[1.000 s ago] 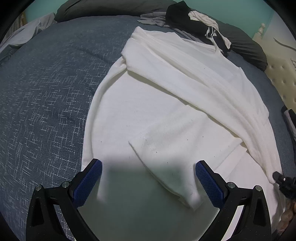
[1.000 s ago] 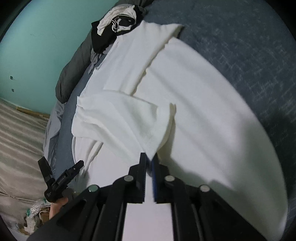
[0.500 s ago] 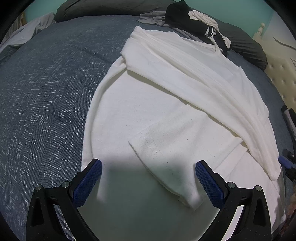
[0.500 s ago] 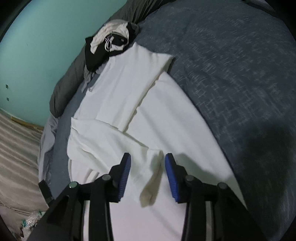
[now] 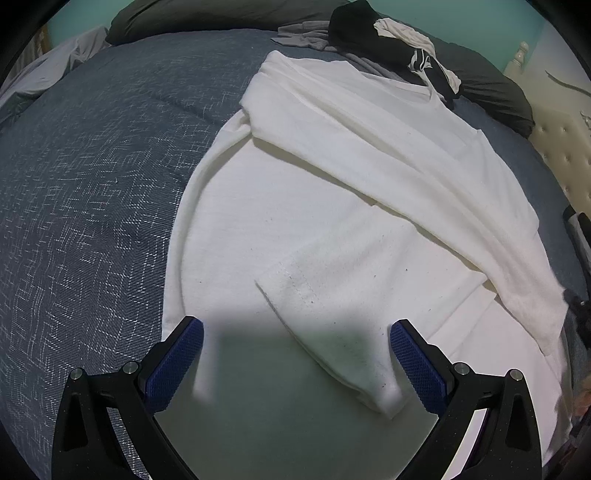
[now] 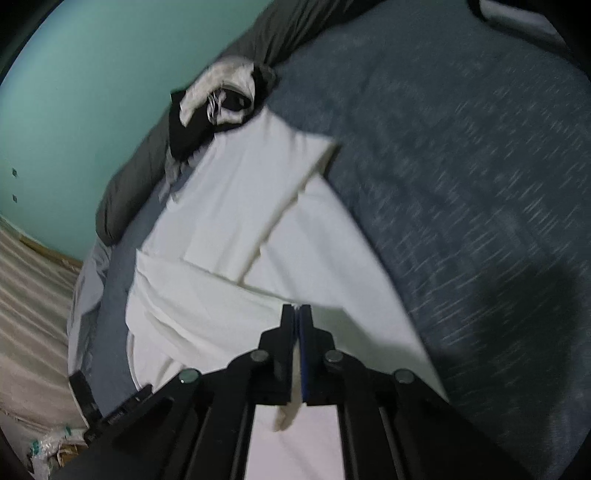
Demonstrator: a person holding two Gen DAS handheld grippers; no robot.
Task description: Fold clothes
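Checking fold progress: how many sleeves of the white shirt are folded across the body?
2. One long sleeve lies diagonally across the upper part; the other sleeve lies below it, cuff near the left tongs. No other sleeve shows.

A bed fills most of both views, covered by a dark blue quilt (image 5: 92, 177) with a pale woven fleck. Along its far edge, at the top of the left wrist view, lie long dark grey pillows (image 5: 207, 14). Behind them stands a teal wall (image 6: 92, 92), at the upper left of the right wrist view. A cream tufted headboard (image 5: 565, 147) shows at the right edge of the left wrist view. The light is dim and even.
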